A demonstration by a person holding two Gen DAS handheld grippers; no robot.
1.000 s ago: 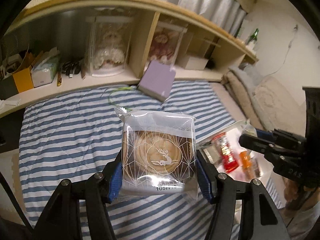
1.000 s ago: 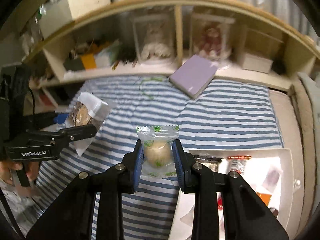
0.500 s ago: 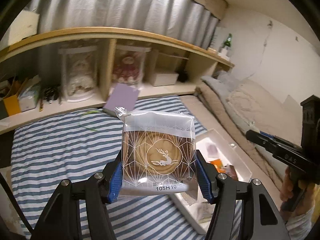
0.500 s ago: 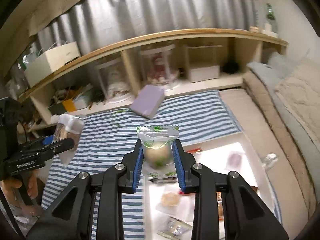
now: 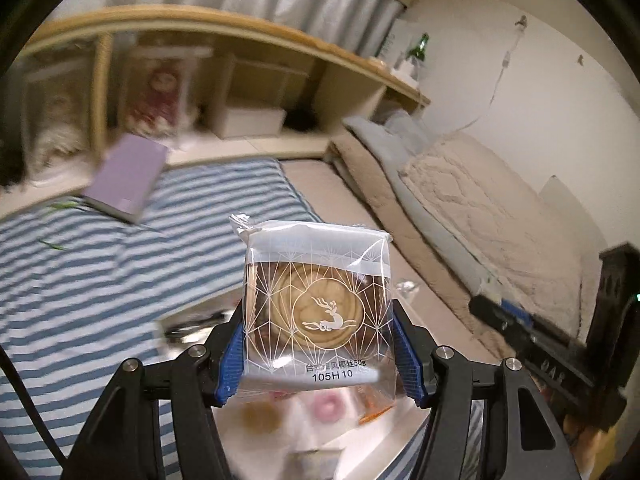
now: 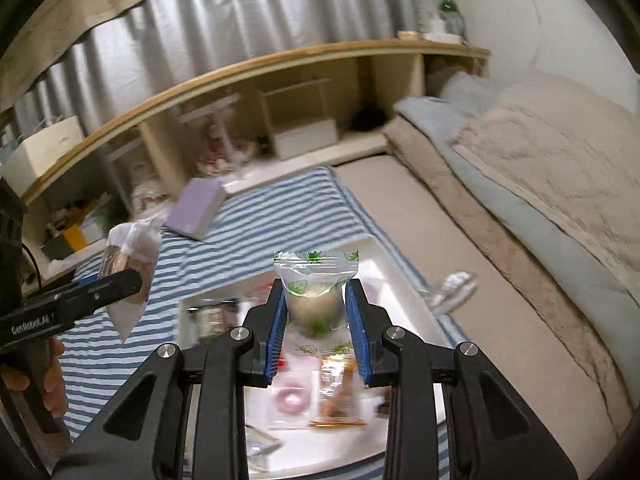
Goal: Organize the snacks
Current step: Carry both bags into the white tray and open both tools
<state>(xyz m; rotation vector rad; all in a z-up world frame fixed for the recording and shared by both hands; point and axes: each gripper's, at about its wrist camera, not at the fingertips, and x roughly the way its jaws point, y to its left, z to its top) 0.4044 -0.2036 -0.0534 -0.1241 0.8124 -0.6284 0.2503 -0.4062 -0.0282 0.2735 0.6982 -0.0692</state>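
My left gripper (image 5: 320, 344) is shut on a clear pastry packet with a gold deer emblem (image 5: 318, 308), held above the white tray (image 5: 256, 456). It also shows in the right wrist view (image 6: 130, 272) at the left. My right gripper (image 6: 316, 316) is shut on a small green-printed packet with a pale round cake (image 6: 316, 300), held over the white tray (image 6: 404, 280). The tray holds several wrapped snacks, among them a pink ring sweet (image 6: 290, 398) and an orange packet (image 6: 338, 396). The right gripper shows at the right edge of the left wrist view (image 5: 532, 340).
The tray lies on a blue-striped blanket (image 6: 248, 240). A purple box (image 6: 196, 208) leans on the wooden shelf (image 6: 240, 80) at the back. A loose clear wrapper (image 6: 454, 286) lies on the beige mattress. Folded blankets (image 6: 540, 168) are at the right.
Both grippers have swung to the right with their packets and now hang over the white tray. The view is blurred by the motion.
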